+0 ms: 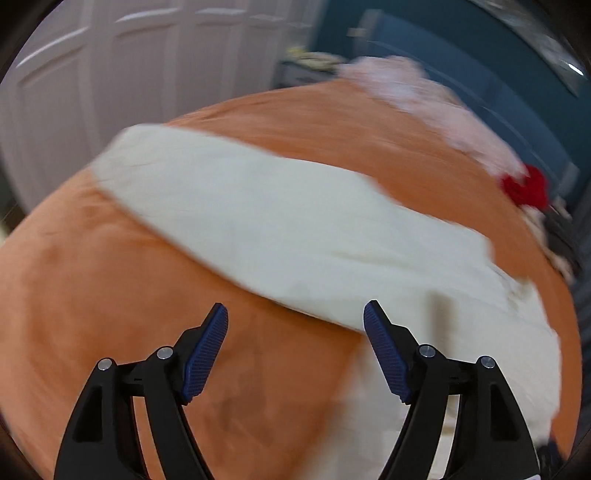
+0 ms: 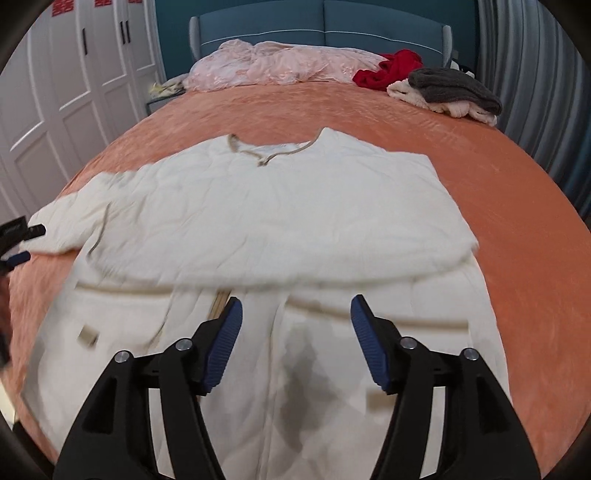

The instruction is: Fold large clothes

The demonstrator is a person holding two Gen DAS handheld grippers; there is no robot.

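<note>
Claws both point steeply down over the bed [image 2: 480, 155], each with its blue pads apart and nothing between them; no earlier view is on hand. Left claw [image 1: 295, 325] hangs over the orange cover near the robe's [image 1: 280, 229] sleeve, its right pad [image 1: 384, 354] just over the sleeve's near edge, its left pad over bare cover; this view is blurred, so fine contact cannot be told. Right claw [image 2: 295, 317] hangs above the lower half of the robe [image 2: 266, 206], over the centre seam; its pads are clear of the cloth as far as can be seen.

Robe lies flat and face up, cream with tan trim, neck toward the headboard [image 2: 321, 26], hem toward the camera; one sleeve reaches out to the left edge of the bed, where the tip of the left claw [image 2: 22, 243] shows just beside the cuff; on the right the sleeve appears folded in, leaving a straight edge.

Bare cover runs wide on the right of the robe and between collar and pillows; pink quilt [image 2: 273, 64], red garment [image 2: 391, 70] and grey pile [image 2: 454, 88] sit well apart at the head; wardrobe [image 2: 74, 81] stands beyond the left side.
</note>
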